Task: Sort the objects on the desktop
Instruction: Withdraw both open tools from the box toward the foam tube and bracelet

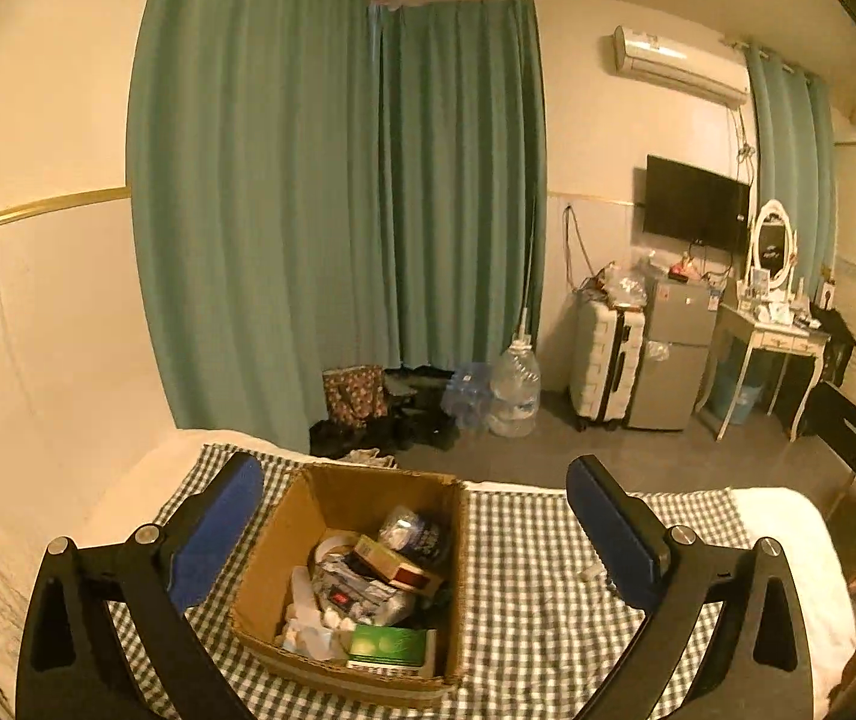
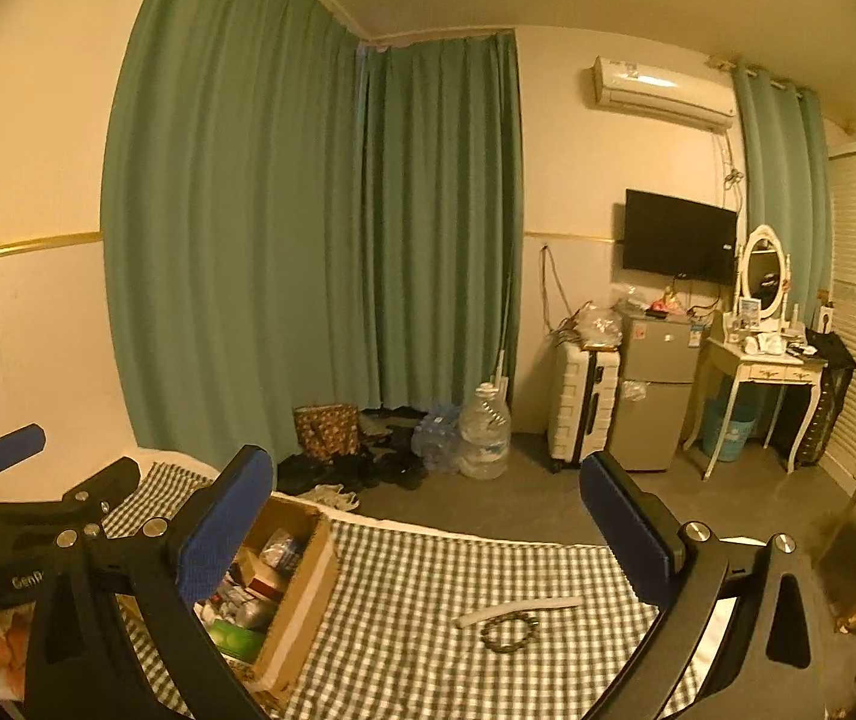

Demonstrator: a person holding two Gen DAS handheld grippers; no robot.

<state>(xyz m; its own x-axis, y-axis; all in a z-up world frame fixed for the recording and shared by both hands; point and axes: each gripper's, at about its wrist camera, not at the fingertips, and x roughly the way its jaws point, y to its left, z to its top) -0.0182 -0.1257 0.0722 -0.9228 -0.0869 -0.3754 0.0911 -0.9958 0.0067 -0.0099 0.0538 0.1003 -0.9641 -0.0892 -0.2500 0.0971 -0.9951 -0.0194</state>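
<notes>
An open cardboard box [image 1: 284, 546] stands on a green checked cloth [image 1: 536, 588] and holds several small items, among them a green packet [image 1: 389, 645] and a brown-and-red carton [image 1: 395, 564]. My left gripper [image 1: 416, 534] is open and empty, its blue pads either side of the box, above it. In the right wrist view the box [image 2: 308, 594] is at the lower left. A white tube [image 2: 518, 609] and a dark beaded bracelet [image 2: 509, 632] lie on the cloth [image 2: 428, 600]. My right gripper [image 2: 428, 540] is open and empty above them.
The cloth lies on a white bed [image 1: 788, 534]. Beyond are green curtains [image 1: 338, 210], a water jug [image 1: 515, 390], a suitcase [image 1: 605, 360], a small fridge [image 1: 671, 354] and a dressing table [image 1: 770, 342]. The left gripper's body [image 2: 14, 510] shows at the right wrist view's left edge.
</notes>
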